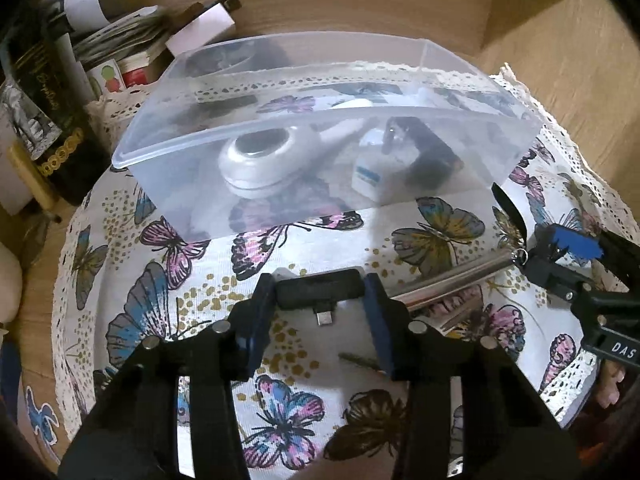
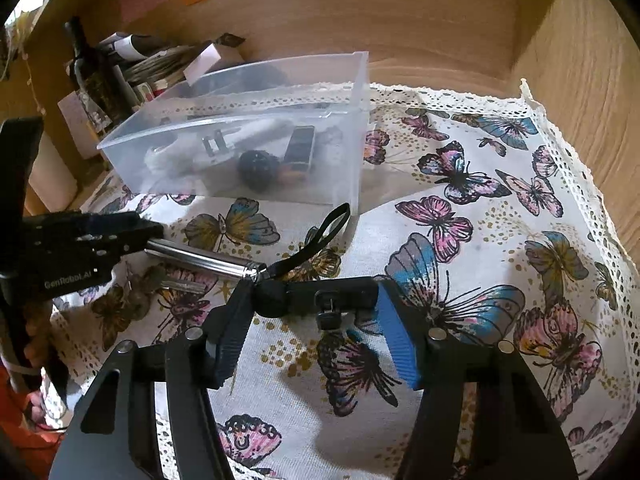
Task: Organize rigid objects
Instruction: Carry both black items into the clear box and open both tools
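Note:
A clear plastic bin [image 1: 248, 208] stands on the butterfly cloth and holds a white round device [image 1: 260, 156], a white charger [image 1: 370, 172] and dark items. My left gripper [image 1: 320, 300] is shut on a small black USB adapter [image 1: 320, 290] just above the cloth in front of the bin. My right gripper [image 2: 312, 300] is shut on a black device with a clip [image 2: 320, 296]; it also shows in the left wrist view [image 1: 560, 256]. A silver metal cylinder [image 2: 204, 258] with a black wrist strap [image 2: 316, 240] lies between the two grippers. The bin also shows in the right wrist view [image 2: 344, 184].
Books, a dark bottle [image 1: 52, 120] and papers are stacked at the back left. Wooden walls [image 2: 580, 80] close in the back and right. The butterfly cloth [image 2: 500, 240] with a lace edge covers the surface. A small dark stick [image 1: 360, 360] lies under my left gripper.

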Tool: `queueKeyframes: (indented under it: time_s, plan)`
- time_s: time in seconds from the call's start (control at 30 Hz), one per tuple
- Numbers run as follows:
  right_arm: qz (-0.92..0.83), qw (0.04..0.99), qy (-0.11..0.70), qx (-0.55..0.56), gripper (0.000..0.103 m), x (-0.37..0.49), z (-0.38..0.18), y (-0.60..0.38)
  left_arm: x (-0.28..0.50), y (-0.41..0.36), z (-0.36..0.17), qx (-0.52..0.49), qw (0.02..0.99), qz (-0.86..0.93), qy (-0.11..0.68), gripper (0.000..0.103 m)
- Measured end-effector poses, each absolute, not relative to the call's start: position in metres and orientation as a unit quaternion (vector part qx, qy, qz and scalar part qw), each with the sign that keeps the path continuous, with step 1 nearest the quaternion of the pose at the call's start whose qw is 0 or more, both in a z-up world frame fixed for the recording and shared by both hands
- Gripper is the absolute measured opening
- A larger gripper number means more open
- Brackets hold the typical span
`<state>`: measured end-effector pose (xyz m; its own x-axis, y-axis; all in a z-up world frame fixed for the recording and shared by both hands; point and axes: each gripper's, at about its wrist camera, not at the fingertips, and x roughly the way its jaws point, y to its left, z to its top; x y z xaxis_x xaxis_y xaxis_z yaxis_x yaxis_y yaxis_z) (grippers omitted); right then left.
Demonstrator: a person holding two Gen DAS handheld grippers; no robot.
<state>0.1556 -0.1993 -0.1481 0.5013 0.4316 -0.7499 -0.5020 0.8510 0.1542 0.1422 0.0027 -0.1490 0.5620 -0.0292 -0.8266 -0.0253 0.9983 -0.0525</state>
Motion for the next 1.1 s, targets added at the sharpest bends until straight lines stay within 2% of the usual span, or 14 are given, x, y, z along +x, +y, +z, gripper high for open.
queueKeyframes:
  time_s: [0.57,1.1]
  plan:
    - [0.271,0.903,0.334,-0.021,0.058,0.16,-0.091,-0.201,0.118,0.028,-0.089,-0.063,0.925,0.012,0.375,0.044]
    - [0.272,0.92,0.278,-0.042,0.058,0.189,-0.056,-0.177,0.139,0.044,-0.038,-0.093,0.951,0.013,0.294,0.044]
